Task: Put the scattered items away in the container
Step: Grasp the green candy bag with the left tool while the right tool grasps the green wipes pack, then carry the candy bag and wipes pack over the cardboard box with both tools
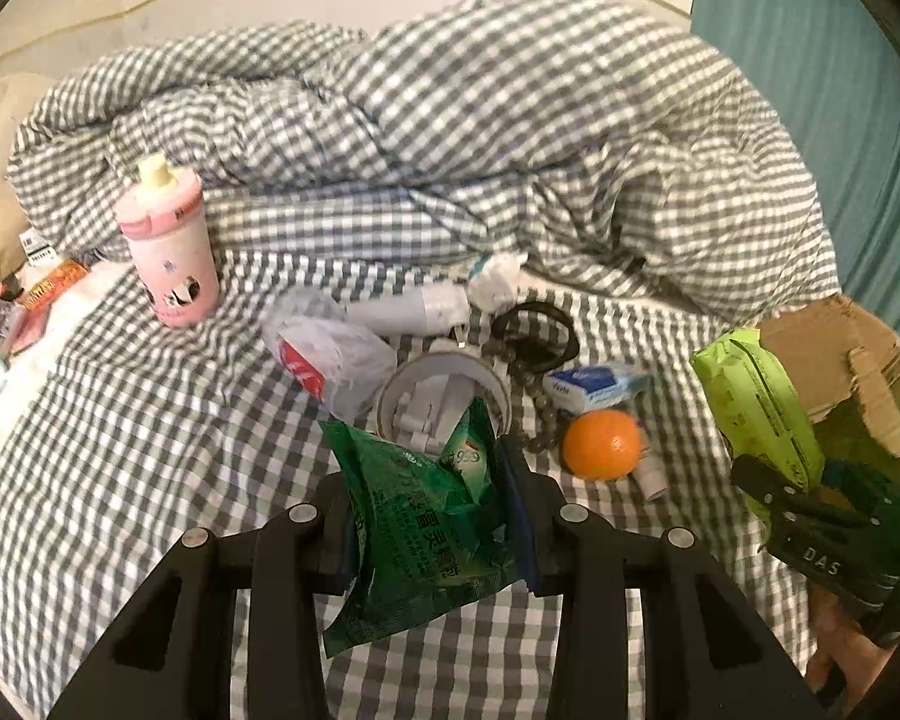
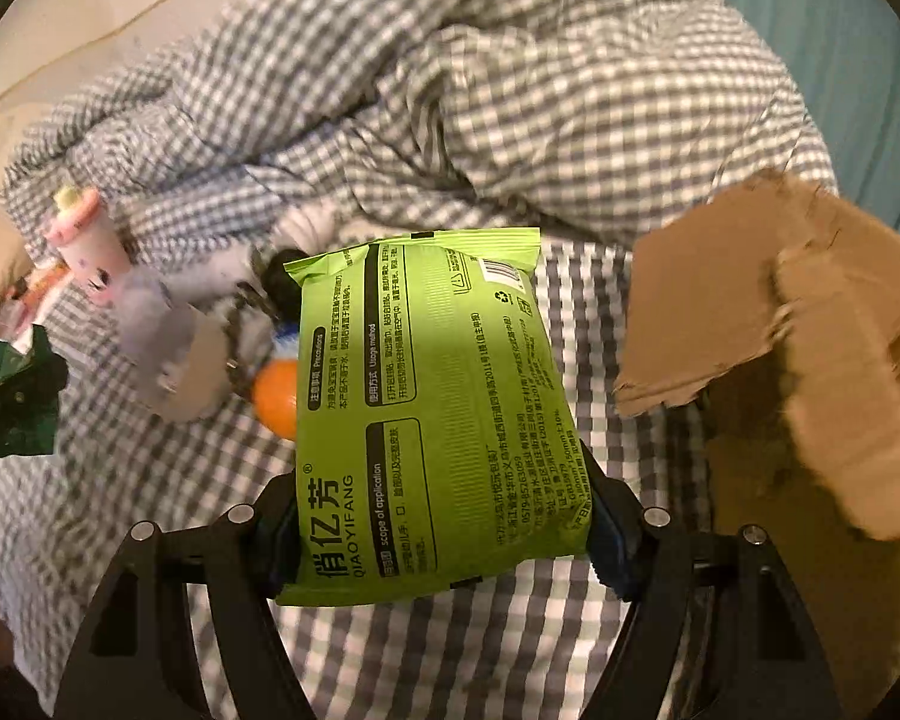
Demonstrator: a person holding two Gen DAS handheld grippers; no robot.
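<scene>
Dim, warm indoor light; strong fisheye bending at the edges

The left wrist view is fairly sharp, with dark corners and soft shadows in the checked duvet (image 1: 450, 138). The right wrist view is smeared by motion: the cardboard box (image 2: 810, 330) and pink bottle (image 2: 87, 246) blur, while the green wipes pack (image 2: 432, 396) stays readable.

The green sachet (image 1: 426, 516) was seen as glossy, crinkled foil-like plastic, and the lime wipes pack (image 2: 432, 414) as smooth printed film. Soft woven cloth was shown by the gingham bedding (image 1: 450, 138). The cardboard box (image 2: 810, 324) was matt, rough-edged; the orange (image 1: 601, 444) looked finely dimpled, perhaps.
</scene>
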